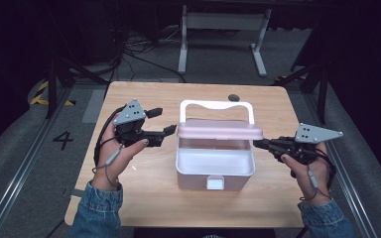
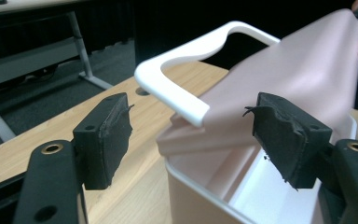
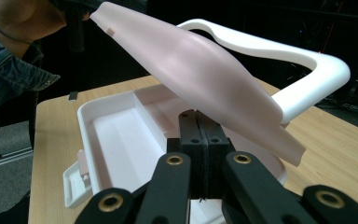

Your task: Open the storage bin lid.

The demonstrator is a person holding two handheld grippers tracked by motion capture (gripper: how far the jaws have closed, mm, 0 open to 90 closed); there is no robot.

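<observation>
- Your right gripper (image 1: 259, 144) has its fingers pressed together, tips under the right end of the pink lid (image 1: 220, 130) and propping it half open over the box (image 1: 215, 168). Nothing is pinched, so the lid merely rests there; pull back and I judge it drops shut.
- Your left gripper (image 1: 170, 130) has its fingers (image 2: 103, 140) spread, with the lid's left edge and the white handle (image 2: 182, 79) just ahead, between them. They grip nothing, so that end is unsupported.
- Close the left one carelessly and you may catch the handle instead of the lid.
- Lifting from one end could twist the lid or drag the light box across the table (image 1: 144, 198).
</observation>
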